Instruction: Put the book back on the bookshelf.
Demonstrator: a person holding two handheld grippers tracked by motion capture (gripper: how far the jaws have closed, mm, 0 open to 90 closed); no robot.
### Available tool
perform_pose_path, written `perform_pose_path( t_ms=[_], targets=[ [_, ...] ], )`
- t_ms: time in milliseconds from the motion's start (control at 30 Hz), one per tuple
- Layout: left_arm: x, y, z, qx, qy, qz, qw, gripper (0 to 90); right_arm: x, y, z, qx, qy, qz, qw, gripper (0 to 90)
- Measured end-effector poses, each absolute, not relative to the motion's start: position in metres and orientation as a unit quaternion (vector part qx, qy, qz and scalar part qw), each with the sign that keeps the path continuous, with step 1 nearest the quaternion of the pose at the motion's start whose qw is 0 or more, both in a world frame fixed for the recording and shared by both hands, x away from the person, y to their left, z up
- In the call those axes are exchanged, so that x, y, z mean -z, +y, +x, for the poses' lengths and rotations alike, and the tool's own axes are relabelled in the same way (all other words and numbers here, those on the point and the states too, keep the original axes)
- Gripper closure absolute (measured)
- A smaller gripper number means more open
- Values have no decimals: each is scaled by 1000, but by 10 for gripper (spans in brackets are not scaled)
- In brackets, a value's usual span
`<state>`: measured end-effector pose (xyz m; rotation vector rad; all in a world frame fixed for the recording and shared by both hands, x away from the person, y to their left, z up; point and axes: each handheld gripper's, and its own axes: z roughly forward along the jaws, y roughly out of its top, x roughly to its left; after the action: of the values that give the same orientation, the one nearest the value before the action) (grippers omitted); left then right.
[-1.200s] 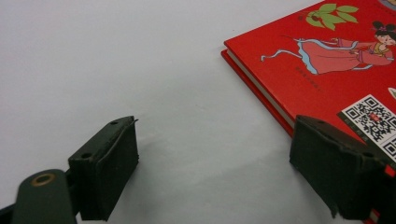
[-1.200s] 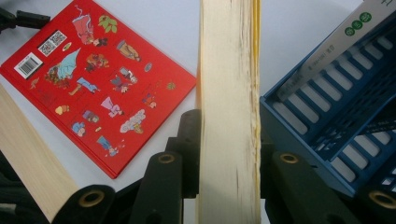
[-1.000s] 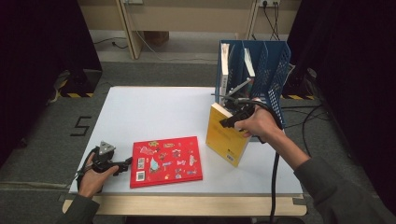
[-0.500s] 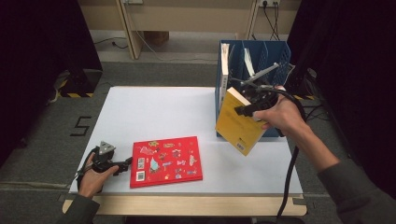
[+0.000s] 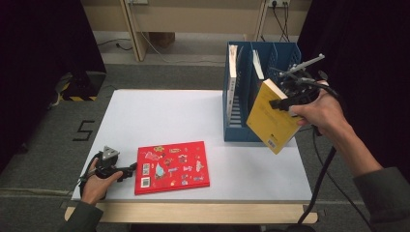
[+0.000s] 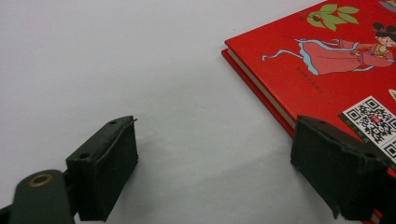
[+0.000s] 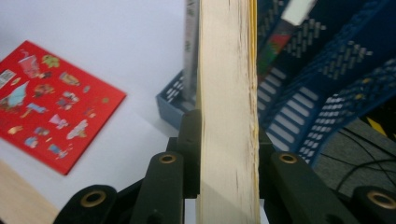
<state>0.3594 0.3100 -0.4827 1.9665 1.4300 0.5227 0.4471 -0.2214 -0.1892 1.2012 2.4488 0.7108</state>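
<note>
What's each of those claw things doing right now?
Left gripper: open, empty, beside the red book.
Right gripper: closed on the yellow book.

A lab-like recording room is showing itself: black curtains (image 5: pixel 43 58) are hanging at both sides, cables (image 5: pixel 285 14) are trailing to wall sockets, grey carpet (image 5: pixel 48 125) is surrounding the white table (image 5: pixel 164 111).

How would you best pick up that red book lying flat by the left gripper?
Probably by its near left edge: the red book lies flat on the table, so slide one jaw of the open left gripper under the cover there and pinch top and bottom.
</note>
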Motion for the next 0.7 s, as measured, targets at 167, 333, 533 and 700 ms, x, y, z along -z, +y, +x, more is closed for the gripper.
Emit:
perform_pose_path(
  t_ms=[167,333,533,700],
  targets=[
    [483,310,360,-197,545,749,322,136,183,-233,457,-246,849,433,178,748],
    [483,310,360,-197,545,749,322,135,179,-238,473,-241,839,451,185,747],
    [483,310,360,-196,545,749,323,135,181,-242,497,-242,825,472,193,747],
    [483,310,360,-197,545,748,324,136,183,-243,514,-241,816,486,197,747]
  ],
)
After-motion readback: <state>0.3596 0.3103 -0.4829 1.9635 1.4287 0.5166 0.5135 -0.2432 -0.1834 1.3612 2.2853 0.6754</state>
